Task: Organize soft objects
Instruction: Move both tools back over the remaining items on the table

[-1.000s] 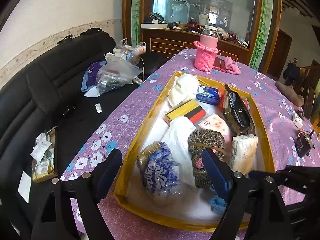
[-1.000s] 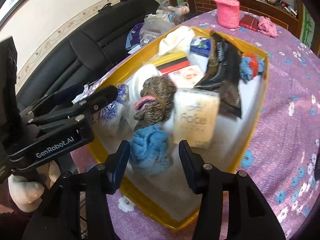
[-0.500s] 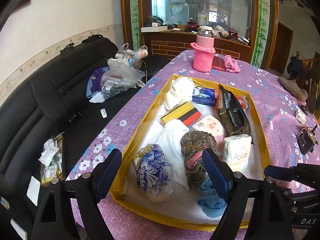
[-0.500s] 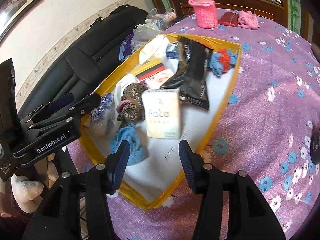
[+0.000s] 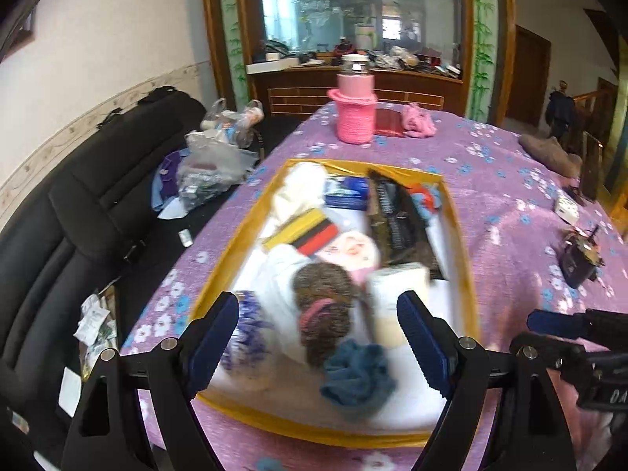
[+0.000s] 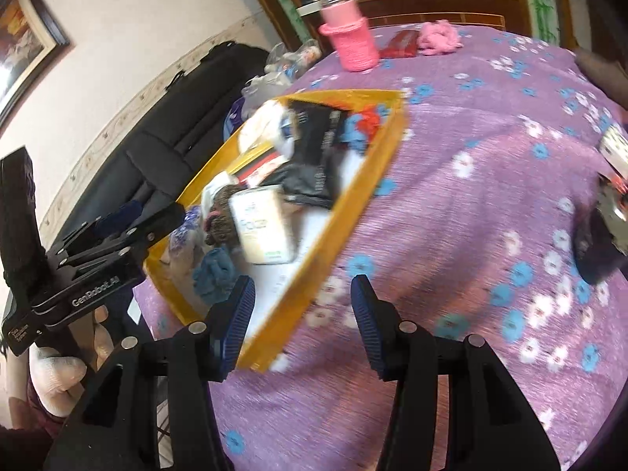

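Left wrist view is showing you your left gripper (image 5: 318,337) hanging over the near end of the yellow tray (image 5: 219,274), its blue ribbed pads spread wide with nothing between them. Your right gripper (image 6: 302,322) is sitting half spread and also grasping nothing, hovering above the tray's near right corner and the purple flowered tablecloth (image 6: 471,216). Judging by how things are lying, the sorting looks well along: most soft things are already gathered inside the tray, and neither gripper is carrying anything. At the near edge a fuzzy blue cloth (image 5: 357,376) is lying crumpled; just behind it a brown knitted bundle (image 5: 325,302) with a pink band is resting against a boxy, plastic-wrapped tissue pack (image 5: 396,306). A crinkly blue-and-white printed bag (image 5: 243,333) is sitting toward the near left corner, next to a white cloth (image 5: 278,278). Farther back you are seeing a glossy black packet (image 5: 400,223), a flat yellow, black and red striped piece (image 5: 306,231) and a pale rounded bundle (image 5: 302,188) at the far left corner. What seems left is outside the tray: a loose pink knitted scrap (image 5: 420,125) lying near the table's far edge beside a bottle in a pink crocheted sleeve (image 5: 355,114). Much of the tray's contents is blurred, so finer textures are hard for you to read.
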Motion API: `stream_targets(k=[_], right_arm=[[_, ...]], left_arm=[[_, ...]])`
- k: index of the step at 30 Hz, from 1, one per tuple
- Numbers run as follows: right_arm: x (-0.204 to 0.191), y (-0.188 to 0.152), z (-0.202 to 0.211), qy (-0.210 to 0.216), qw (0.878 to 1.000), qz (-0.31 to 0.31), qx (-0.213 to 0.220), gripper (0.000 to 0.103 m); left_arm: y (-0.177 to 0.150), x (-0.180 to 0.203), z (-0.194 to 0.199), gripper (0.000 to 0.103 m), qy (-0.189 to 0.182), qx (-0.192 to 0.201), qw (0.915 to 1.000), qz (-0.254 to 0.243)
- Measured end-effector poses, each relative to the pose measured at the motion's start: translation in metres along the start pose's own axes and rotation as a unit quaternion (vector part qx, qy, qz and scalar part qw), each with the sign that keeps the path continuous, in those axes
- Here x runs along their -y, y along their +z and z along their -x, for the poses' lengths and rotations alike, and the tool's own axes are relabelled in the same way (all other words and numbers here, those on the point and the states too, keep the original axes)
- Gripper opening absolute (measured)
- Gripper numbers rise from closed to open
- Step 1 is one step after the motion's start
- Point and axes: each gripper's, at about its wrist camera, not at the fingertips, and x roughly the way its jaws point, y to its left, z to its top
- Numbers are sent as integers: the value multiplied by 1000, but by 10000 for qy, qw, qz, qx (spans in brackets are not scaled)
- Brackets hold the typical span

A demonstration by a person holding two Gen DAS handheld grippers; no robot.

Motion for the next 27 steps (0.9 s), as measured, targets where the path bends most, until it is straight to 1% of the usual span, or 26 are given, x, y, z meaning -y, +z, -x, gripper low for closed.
stream_targets(k=[2,4,6,7,9,11,12,14,15,17,19,22,25,27], right_arm=[[15,-2,15,-35,9998,-133,115,50],[35,-5,36,-126,9991,-302,267,50],[60,-7,61,-332,9972,-489,468,49],[73,-9,75,-457,9954,-605,581,49],[103,-14,103,-756,9900,-882,796,50],[133,-18,126,-1058,9824,-1191,973,56],[148,-19,136,-1187,9781,-1359,1039,56],[179,-20,153,-1328,9698,-1730,1097,56],[188,-19,158,-1323,9674,-1852,1108,56],[206,-16,163,-1299,9632,-2072,1115,56],[220,-10,158,-1269,9616,-2214,1007,56],[244,-4,144,-983,9569,-2580,900,56],[274,2,130,-557,9445,-3124,847,56],[289,11,121,-493,9371,-3357,818,55]], left_arm=[[2,8,7,84,-186,9,9998,-71],[6,17,14,84,-588,7,9982,-129],[9,22,17,85,-851,-43,9963,-125],[10,22,16,85,-910,-65,9957,-125],[11,28,11,85,-1062,-173,9941,-139],[13,31,5,85,-1208,-290,9922,-112],[14,35,1,85,-1340,-377,9902,-86],[18,39,-9,85,-1553,-516,9865,-35],[20,44,-13,85,-1675,-603,9840,-21],[21,50,-19,85,-1802,-711,9810,-44],[26,54,-26,85,-1878,-784,9790,-82],[31,57,-30,85,-1926,-803,9779,-149],[35,55,-34,85,-1904,-797,9784,-130],[38,48,-38,85,-1869,-828,9789,-69]])
